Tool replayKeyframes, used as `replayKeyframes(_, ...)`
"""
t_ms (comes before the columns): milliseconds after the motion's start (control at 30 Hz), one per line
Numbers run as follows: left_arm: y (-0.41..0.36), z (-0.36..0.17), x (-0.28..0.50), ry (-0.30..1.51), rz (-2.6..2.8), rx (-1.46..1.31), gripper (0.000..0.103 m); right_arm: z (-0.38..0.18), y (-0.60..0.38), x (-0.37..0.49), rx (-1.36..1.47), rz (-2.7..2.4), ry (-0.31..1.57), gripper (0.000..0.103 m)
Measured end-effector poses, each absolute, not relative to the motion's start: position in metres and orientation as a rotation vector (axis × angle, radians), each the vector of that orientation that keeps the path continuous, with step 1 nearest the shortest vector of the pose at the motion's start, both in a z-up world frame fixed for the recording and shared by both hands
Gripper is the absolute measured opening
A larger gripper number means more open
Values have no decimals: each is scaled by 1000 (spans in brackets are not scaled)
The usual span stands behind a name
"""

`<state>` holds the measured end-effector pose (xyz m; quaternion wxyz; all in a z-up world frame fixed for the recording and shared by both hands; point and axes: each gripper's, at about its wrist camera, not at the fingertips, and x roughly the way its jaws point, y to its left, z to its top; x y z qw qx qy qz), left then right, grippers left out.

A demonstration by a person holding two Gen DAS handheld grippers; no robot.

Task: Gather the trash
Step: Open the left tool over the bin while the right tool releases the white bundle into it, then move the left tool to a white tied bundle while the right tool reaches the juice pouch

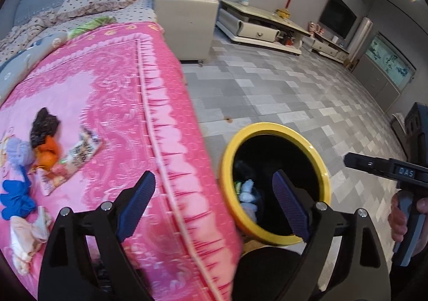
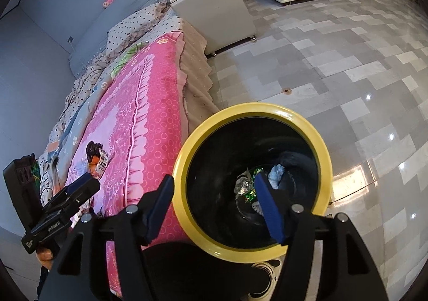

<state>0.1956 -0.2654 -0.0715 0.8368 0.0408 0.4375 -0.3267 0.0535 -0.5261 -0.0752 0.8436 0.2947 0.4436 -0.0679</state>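
Observation:
A black bin with a yellow rim [image 1: 267, 130] [image 2: 254, 111] stands on the floor against the bed's side. Crumpled wrappers and tissue [image 2: 248, 186] lie at its bottom. My right gripper [image 2: 213, 179] hangs open over the bin's mouth, with nothing between its fingers. My left gripper [image 1: 214, 176] is open and empty above the bed's edge, beside the bin. On the pink blanket [image 1: 120, 87] lie a black crumpled bag [image 1: 44, 124], an orange scrap [image 1: 48, 154], a printed snack wrapper [image 1: 83, 151], a blue glove [image 1: 16, 199], a lavender wad [image 1: 17, 151] and beige paper [image 1: 26, 231].
A white cabinet [image 1: 184, 20] stands at the bed's far corner, and a low TV stand [image 1: 259, 25] runs along the back wall. Grey tiled floor [image 1: 267, 87] stretches beyond the bin. Pillows and bedding lie at the bed's head.

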Motion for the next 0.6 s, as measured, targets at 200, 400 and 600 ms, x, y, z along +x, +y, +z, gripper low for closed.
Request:
replayKeyframes(200, -207, -64, 208, 902, -585, 80, 86, -58, -484, 67, 567, -57, 943, 61)
replayKeyframes(400, -144, -67, 219, 900, -479, 60, 86, -46, -437, 84, 500, 34, 958, 62)
replayKeyframes(600, -81, -73, 219, 906, -376, 56, 86, -45, -397, 108, 447, 101, 984, 62)
